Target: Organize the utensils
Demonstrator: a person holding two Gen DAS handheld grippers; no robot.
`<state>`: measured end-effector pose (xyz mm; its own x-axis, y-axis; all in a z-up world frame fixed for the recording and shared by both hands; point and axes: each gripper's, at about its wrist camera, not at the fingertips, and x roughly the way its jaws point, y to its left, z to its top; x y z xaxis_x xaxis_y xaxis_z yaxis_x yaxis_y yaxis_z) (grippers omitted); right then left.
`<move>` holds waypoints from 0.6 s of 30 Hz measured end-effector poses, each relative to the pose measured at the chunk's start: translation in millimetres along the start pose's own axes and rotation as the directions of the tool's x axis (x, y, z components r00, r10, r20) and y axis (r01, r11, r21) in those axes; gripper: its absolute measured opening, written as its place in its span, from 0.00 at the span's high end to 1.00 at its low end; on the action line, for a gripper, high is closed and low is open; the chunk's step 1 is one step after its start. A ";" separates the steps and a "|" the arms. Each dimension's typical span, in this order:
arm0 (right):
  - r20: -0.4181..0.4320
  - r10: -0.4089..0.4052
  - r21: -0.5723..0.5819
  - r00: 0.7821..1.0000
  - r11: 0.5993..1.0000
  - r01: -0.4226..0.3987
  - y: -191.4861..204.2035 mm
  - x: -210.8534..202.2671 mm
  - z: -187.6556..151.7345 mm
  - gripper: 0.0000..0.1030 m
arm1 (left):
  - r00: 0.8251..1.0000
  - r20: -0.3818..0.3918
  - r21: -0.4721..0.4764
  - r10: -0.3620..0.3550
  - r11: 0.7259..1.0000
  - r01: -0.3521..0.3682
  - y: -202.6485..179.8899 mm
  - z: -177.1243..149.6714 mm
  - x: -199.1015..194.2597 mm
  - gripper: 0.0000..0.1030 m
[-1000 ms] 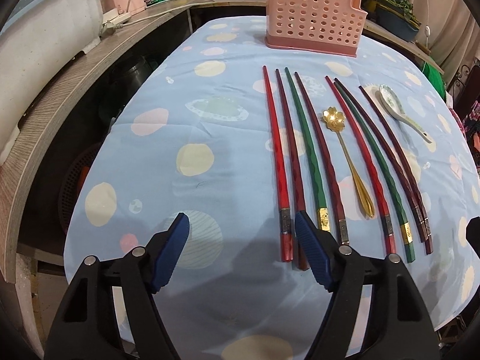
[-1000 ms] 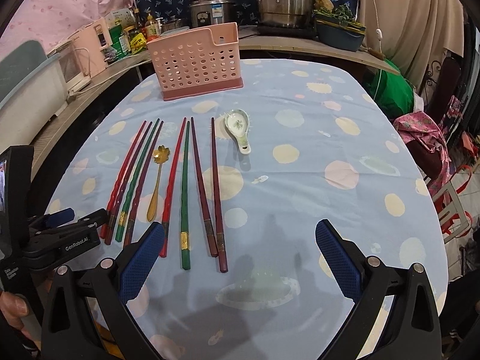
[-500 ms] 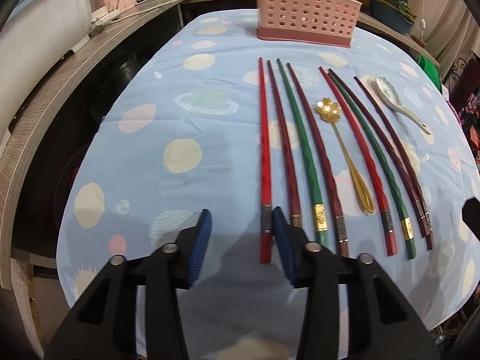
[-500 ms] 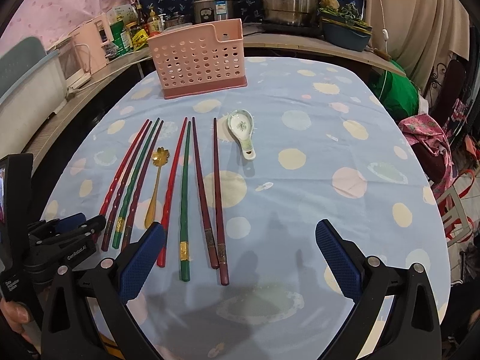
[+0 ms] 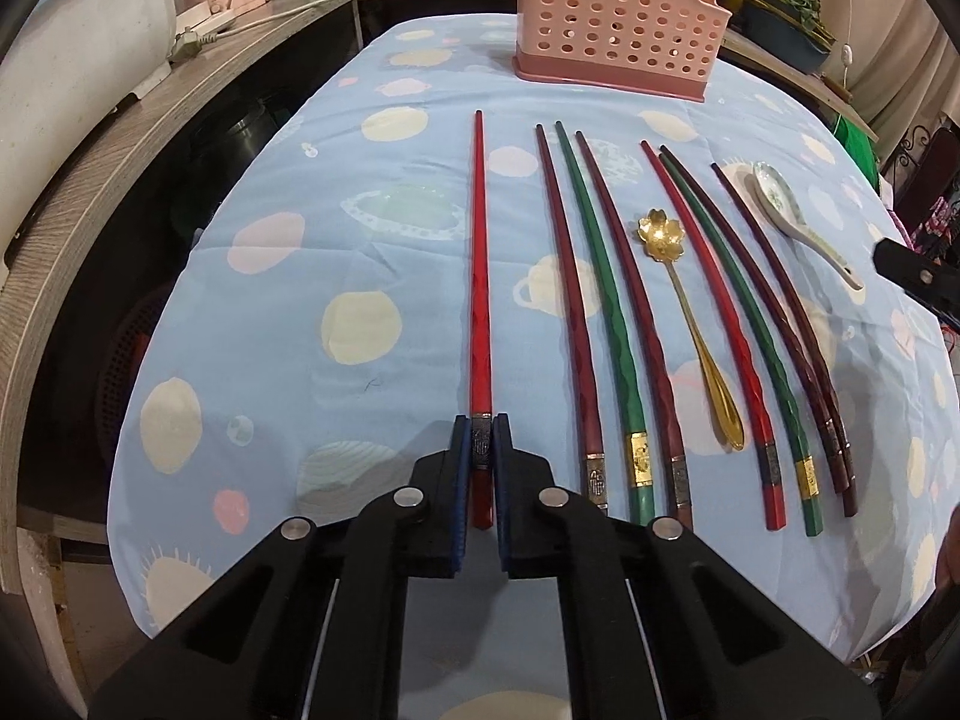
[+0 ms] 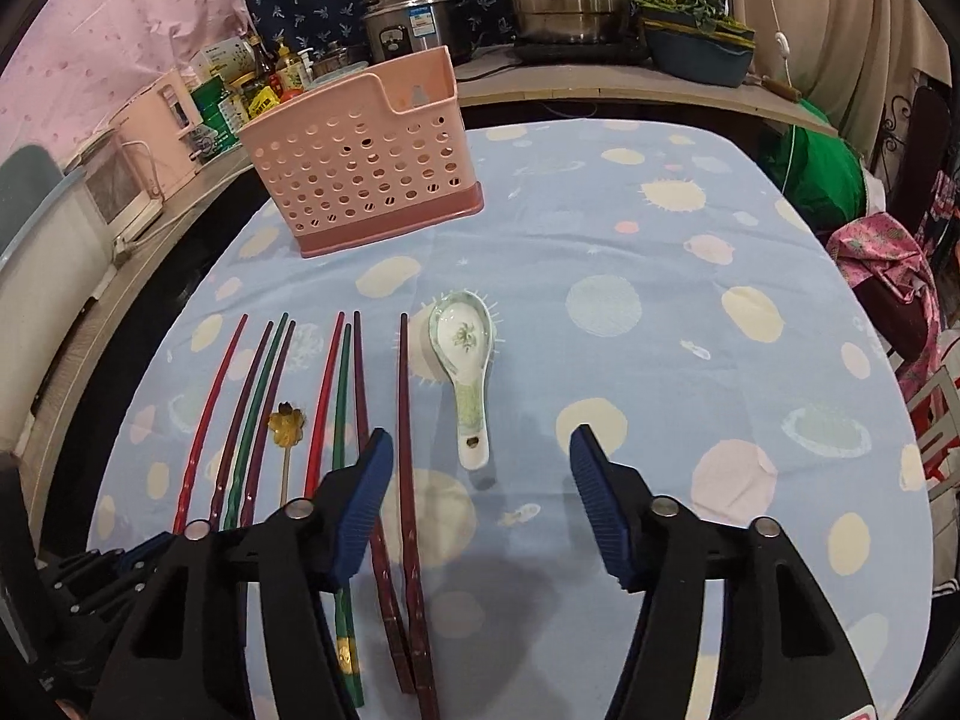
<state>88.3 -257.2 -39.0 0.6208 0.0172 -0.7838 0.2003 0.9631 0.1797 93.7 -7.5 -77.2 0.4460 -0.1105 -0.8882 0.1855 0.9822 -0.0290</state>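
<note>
the left gripper is clamped on the metal-banded butt end of a long bright red chopstick, which runs up the centre of the left wrist frame, set apart from the other chopsticks to its right. the right gripper stands wide apart with nothing between its blue pads, in the lower centre of the right wrist frame, above the blue spotted tablecloth. a white ceramic soup spoon with green pattern lies just ahead of it. a gold flower-shaped metal spoon lies among the remaining red, green and dark chopsticks. the pink perforated plastic utensil basket stands at the top centre of the left wrist frame.
</note>
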 end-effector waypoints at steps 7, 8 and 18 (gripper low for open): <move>-0.043 0.044 0.023 0.998 0.999 -0.043 -3.7 28.6 12.0 0.77 | 1.000 -0.006 -0.006 -0.004 1.000 0.003 2.5 1.3 0.6 0.93; -0.048 0.045 0.023 0.998 0.999 -0.043 -3.8 31.7 13.0 0.78 | 1.000 -0.006 -0.005 -0.002 1.000 0.002 2.2 1.2 0.8 0.93; -0.093 0.057 0.032 0.994 0.998 -0.055 -8.4 51.1 6.3 0.83 | 1.000 -0.008 -0.008 -0.003 1.000 0.003 2.6 1.8 1.4 0.93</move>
<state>123.1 -266.1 -76.8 0.5579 0.0974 -0.8242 0.1901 0.9517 0.2411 96.4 -5.4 -77.7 0.4383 -0.1123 -0.8918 0.1798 0.9831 -0.0355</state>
